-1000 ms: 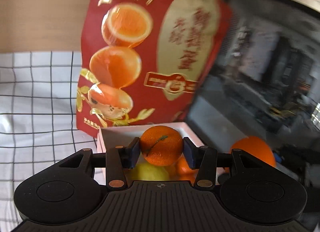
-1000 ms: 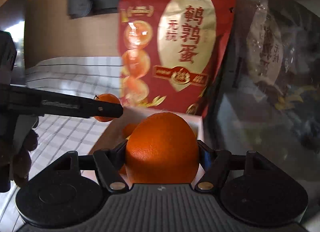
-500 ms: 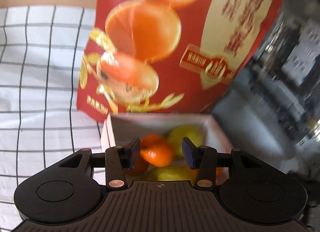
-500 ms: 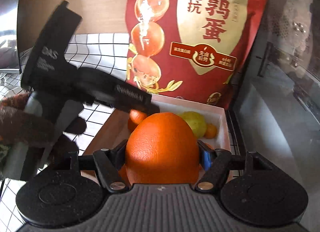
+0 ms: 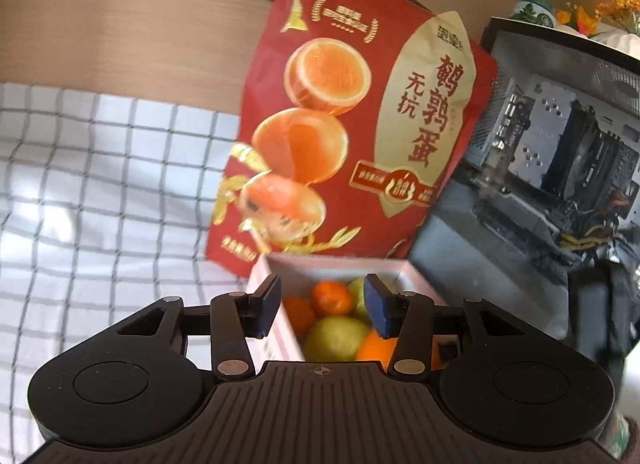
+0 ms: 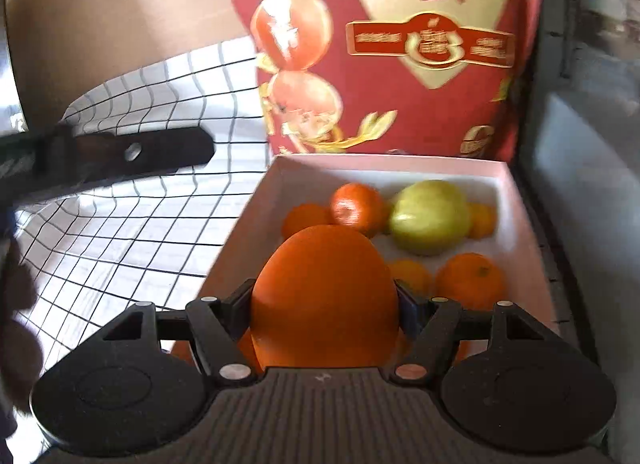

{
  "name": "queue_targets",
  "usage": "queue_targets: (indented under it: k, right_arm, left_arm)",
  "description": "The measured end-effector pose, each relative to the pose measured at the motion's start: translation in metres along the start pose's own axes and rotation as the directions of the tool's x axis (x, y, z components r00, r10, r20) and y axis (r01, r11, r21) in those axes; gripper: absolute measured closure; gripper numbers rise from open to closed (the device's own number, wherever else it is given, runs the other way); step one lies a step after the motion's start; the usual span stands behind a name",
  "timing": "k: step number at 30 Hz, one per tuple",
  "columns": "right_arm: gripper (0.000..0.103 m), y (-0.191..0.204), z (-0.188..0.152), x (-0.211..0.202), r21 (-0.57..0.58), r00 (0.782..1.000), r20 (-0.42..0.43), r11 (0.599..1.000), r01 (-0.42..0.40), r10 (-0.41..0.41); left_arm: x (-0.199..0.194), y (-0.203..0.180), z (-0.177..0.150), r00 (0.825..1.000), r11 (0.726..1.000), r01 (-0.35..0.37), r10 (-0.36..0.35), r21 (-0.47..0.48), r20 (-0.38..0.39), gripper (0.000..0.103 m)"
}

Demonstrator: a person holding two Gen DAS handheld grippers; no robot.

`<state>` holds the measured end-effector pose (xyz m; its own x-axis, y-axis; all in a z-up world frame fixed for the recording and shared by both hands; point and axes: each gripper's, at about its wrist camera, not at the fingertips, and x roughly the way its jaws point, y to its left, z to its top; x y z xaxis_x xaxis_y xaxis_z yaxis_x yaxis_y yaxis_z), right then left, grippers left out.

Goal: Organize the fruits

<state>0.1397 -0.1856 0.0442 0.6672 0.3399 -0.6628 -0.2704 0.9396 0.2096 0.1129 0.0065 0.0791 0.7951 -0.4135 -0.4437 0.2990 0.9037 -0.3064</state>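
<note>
A white box (image 6: 520,232) holds several mandarins and yellow-green fruits, among them a mandarin (image 6: 357,208) and a yellow-green fruit (image 6: 430,220). My right gripper (image 6: 324,304) is shut on a large orange (image 6: 324,296) above the box's near end. My left gripper (image 5: 322,304) is open and empty above the box's left wall (image 5: 276,340); in its view the box holds a mandarin (image 5: 332,298) and a yellow-green fruit (image 5: 336,338). The left gripper also shows in the right wrist view (image 6: 120,156), to the left of the box.
A tall red snack bag (image 5: 352,136) stands right behind the box. A black computer case (image 5: 560,152) stands to the right. A white checked cloth (image 5: 100,192) covers the table to the left. A wooden wall panel (image 5: 120,32) lies behind.
My left gripper let go of its mandarin into the box and has pulled back and to the left, open. My right gripper with the orange has moved forward and down over the box.
</note>
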Motion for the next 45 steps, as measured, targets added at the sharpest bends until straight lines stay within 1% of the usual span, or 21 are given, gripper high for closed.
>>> queue_targets:
  k: [2,4,7,9,10,12,14,15,18,21,23,25,26,27,29,30,33,35,38,42,45]
  right_arm:
    - [0.030,0.002,0.000,0.003,0.004,1.000,0.002,1.000,0.012,-0.012]
    - [0.030,-0.001,-0.001,-0.001,0.011,1.000,-0.003,1.000,-0.004,0.005]
    - [0.030,-0.009,0.001,-0.019,0.014,0.999,0.040,1.000,-0.009,0.009]
    - [0.026,-0.015,0.000,-0.038,0.019,0.997,0.078,1.000,0.000,-0.002]
    - [0.024,-0.018,-0.003,-0.048,0.024,0.996,0.092,1.000,-0.010,0.008]
    - [0.024,-0.019,-0.015,-0.068,0.020,0.994,0.107,1.000,-0.023,0.021]
    - [0.020,-0.014,-0.036,-0.086,-0.015,0.992,0.124,0.999,-0.031,0.033]
    - [0.020,-0.011,-0.048,-0.092,-0.031,0.992,0.127,0.999,-0.021,0.025]
    - [0.020,0.001,-0.082,-0.094,-0.076,0.994,0.108,0.997,-0.003,0.011]
    - [0.020,0.008,-0.107,-0.080,-0.090,0.998,0.054,0.996,0.016,-0.011]
    - [0.020,0.006,-0.115,-0.066,-0.095,0.999,0.024,0.995,0.039,-0.037]
    - [0.019,0.002,-0.119,-0.056,-0.088,0.997,0.004,0.993,0.078,-0.078]
    - [0.018,0.001,-0.120,-0.054,-0.092,0.994,0.031,0.990,0.103,-0.101]
    - [0.017,0.000,-0.120,-0.054,-0.090,0.992,0.038,0.988,0.122,-0.119]
    - [0.014,-0.005,-0.119,-0.052,-0.066,0.992,0.043,0.990,0.121,-0.119]
    - [0.013,-0.006,-0.118,-0.051,-0.061,0.991,0.047,0.990,0.129,-0.127]
    - [0.007,-0.008,-0.117,-0.048,-0.051,0.989,0.041,0.988,0.146,-0.144]
    - [0.000,-0.010,-0.116,-0.045,-0.035,0.987,0.033,0.986,0.160,-0.159]
    - [0.000,-0.010,-0.119,-0.044,-0.029,0.985,0.048,0.985,0.170,-0.169]
    - [0.000,-0.011,-0.122,-0.044,-0.031,0.984,0.073,0.985,0.168,-0.165]
    - [0.000,-0.011,-0.123,-0.044,-0.024,0.982,0.082,0.984,0.175,-0.172]
  left_arm:
    - [-0.015,0.002,-0.012,1.000,1.000,-0.021,0.021,0.009,-0.003,0.053]
    - [-0.031,0.002,-0.028,0.999,0.999,-0.032,0.033,0.029,-0.027,0.053]
    - [-0.052,-0.004,-0.056,0.996,0.995,-0.032,0.040,0.099,-0.084,0.053]
    - [-0.066,-0.010,-0.075,0.989,0.984,-0.073,0.092,0.161,-0.114,0.053]
    - [-0.071,-0.011,-0.083,0.986,0.979,-0.095,0.117,0.180,-0.118,0.053]
    - [-0.080,-0.012,-0.098,0.979,0.970,-0.140,0.166,0.200,-0.119,0.053]
    - [-0.085,-0.012,-0.110,0.973,0.965,-0.176,0.200,0.193,-0.112,0.052]
    - [-0.085,-0.012,-0.115,0.970,0.963,-0.191,0.214,0.189,-0.111,0.052]
    - [-0.076,-0.014,-0.128,0.964,0.963,-0.205,0.230,0.176,-0.136,0.052]
    - [-0.062,-0.016,-0.135,0.960,0.967,-0.193,0.221,0.165,-0.170,0.052]
    - [-0.057,-0.019,-0.136,0.959,0.963,-0.210,0.237,0.171,-0.156,0.052]
    - [-0.053,-0.020,-0.136,0.958,0.962,-0.221,0.245,0.163,-0.149,0.051]
    - [-0.051,-0.021,-0.136,0.958,0.962,-0.226,0.249,0.155,-0.144,0.051]
    - [-0.049,-0.022,-0.137,0.957,0.961,-0.233,0.254,0.150,-0.137,0.051]
    - [-0.044,-0.026,-0.138,0.954,0.954,-0.258,0.276,0.152,-0.114,0.050]
    - [-0.042,-0.030,-0.138,0.951,0.950,-0.271,0.289,0.158,-0.111,0.050]
    - [-0.036,-0.037,-0.138,0.939,0.936,-0.308,0.328,0.169,-0.107,0.050]
    - [-0.032,-0.041,-0.138,0.931,0.928,-0.329,0.350,0.176,-0.105,0.050]
    - [-0.030,-0.045,-0.139,0.923,0.919,-0.348,0.371,0.187,-0.104,0.049]
    - [-0.031,-0.043,-0.138,0.924,0.922,-0.346,0.367,0.172,-0.104,0.049]
    - [-0.031,-0.045,-0.138,0.921,0.919,-0.356,0.375,0.169,-0.103,0.049]
